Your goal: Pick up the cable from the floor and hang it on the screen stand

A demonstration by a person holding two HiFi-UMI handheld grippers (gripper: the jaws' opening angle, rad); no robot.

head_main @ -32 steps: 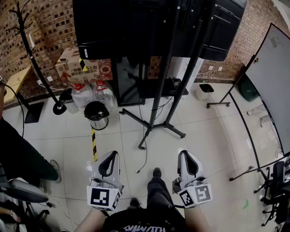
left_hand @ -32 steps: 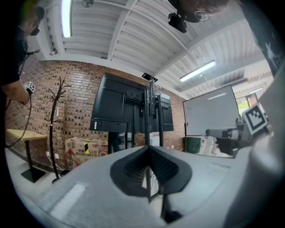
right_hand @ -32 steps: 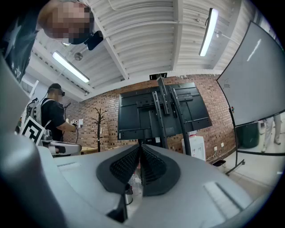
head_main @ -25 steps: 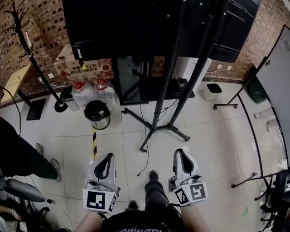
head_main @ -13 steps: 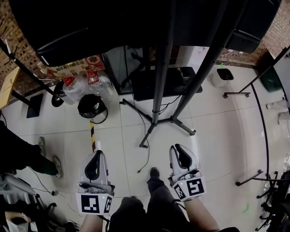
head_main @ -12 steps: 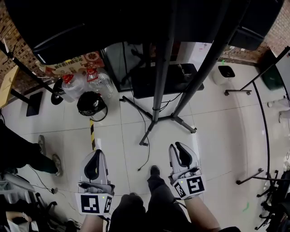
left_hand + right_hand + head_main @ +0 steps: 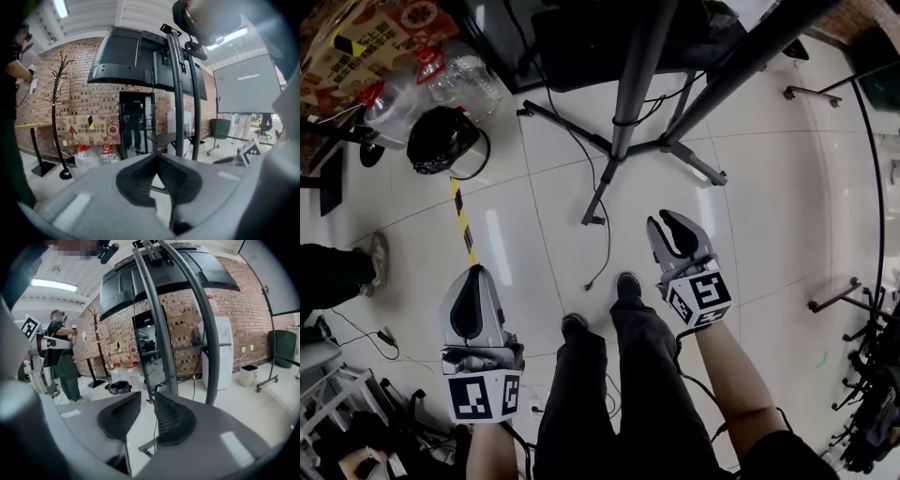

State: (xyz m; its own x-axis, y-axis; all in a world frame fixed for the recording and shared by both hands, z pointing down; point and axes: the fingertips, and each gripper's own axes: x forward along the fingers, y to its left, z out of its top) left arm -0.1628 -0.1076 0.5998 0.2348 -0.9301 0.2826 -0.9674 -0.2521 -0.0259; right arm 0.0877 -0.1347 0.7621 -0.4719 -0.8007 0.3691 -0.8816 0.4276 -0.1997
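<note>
On the far left sit clear plastic water bottles [image 7: 457, 80] and a round black bin [image 7: 441, 141], both well clear of my working area. A strip of yellow-and-black tape [image 7: 463, 217] runs across the glossy pale tiles of the floor [image 7: 525, 234].

My left gripper [image 7: 474, 277] hangs low beside my left leg. Its ribbed black pads are clenched tip to tip with nothing in them, so I judge it is only parked there as the spare.

The cable [image 7: 608, 239] is thin, black and limp. It trails down from the foot of the stand and lies flat on the tiles, with its free plug end just ahead of my shoes. It is between the two grippers and nothing is touching it.

The screen stand [image 7: 621, 127] is made of dark metal tubes, with splayed legs resting on the floor. Its crossbars higher up look like the place to drape the cable.

My right gripper [image 7: 667, 220] is nearest the cable and aimed slightly downward. Its jaws have just been opening and now stand apart, with only floor showing in the gap. I read that as getting ready to pinch the cable, which is a slim target on a slick surface.
</note>
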